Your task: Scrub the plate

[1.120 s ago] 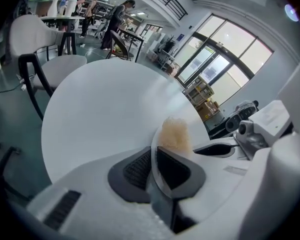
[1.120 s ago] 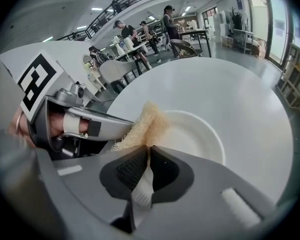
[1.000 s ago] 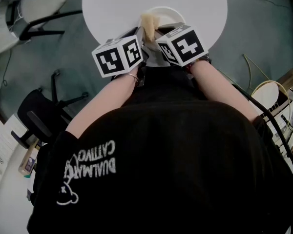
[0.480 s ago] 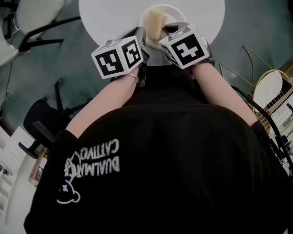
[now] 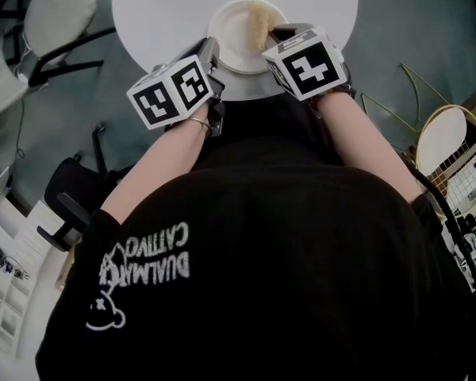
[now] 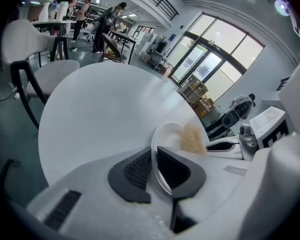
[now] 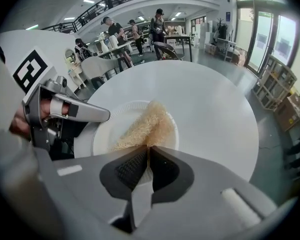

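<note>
A white plate [image 5: 236, 32] lies on the round white table [image 5: 159, 14], near its front edge. My left gripper [image 6: 153, 170] is shut on the plate's near rim [image 6: 157, 149], which runs edge-on between its black pads. My right gripper [image 7: 147, 167] is shut on a tan loofah-like scrubber [image 7: 142, 129]. The scrubber lies on the plate [image 7: 112, 129] and reaches across its right side. In the head view the scrubber [image 5: 261, 24] shows at the plate's right part, just ahead of the right gripper's marker cube [image 5: 305, 62].
Chairs [image 5: 55, 10] stand to the left of the table, and another [image 6: 42, 74] beyond its far left edge. A round wire-framed stand [image 5: 440, 145] is at the right. Several people stand at tables far behind [image 7: 132, 31]. Teal floor surrounds the table.
The scrubber has slid from the plate's left side across to its right side with the right gripper. The left gripper has moved left and more of the plate is uncovered.
</note>
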`<action>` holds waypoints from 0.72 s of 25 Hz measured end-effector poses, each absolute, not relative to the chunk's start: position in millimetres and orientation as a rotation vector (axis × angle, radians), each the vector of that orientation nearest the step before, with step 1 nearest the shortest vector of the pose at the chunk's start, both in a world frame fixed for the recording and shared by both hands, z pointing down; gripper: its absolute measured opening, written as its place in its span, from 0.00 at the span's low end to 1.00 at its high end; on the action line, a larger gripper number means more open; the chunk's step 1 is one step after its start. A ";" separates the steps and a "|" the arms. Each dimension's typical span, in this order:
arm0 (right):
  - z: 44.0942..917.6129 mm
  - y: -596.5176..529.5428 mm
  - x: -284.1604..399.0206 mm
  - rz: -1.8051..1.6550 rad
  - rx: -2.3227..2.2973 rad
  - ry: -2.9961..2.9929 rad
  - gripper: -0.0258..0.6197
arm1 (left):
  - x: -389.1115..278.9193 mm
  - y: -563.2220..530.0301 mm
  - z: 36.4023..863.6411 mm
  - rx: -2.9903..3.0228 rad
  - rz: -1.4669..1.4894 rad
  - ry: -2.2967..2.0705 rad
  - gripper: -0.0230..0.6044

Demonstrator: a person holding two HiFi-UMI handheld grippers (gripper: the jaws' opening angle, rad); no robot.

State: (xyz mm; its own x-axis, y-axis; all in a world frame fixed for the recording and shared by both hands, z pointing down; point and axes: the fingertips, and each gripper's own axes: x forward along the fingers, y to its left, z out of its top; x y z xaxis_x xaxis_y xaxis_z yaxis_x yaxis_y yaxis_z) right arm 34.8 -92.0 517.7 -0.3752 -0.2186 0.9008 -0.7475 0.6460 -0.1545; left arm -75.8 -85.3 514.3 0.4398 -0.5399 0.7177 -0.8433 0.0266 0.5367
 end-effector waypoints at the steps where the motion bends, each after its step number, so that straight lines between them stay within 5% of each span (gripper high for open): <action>1: 517.7 -92.8 38.8 0.689 0.756 -1.922 0.08 | -74.9 -85.1 514.8 1.651 0.371 -1.234 0.10; 18: 512.2 -91.6 77.2 0.690 0.684 -1.984 0.08 | -70.3 -86.7 514.4 1.697 0.482 -1.379 0.10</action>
State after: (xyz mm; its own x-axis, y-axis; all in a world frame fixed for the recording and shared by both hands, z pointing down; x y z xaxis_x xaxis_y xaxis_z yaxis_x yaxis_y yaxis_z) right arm 77.2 -91.6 512.2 -0.4425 -0.1930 0.8758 -0.6949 0.6911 -0.1988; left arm -70.3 -86.7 514.4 0.3104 -0.5873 0.7475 -0.9250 -0.0053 0.3799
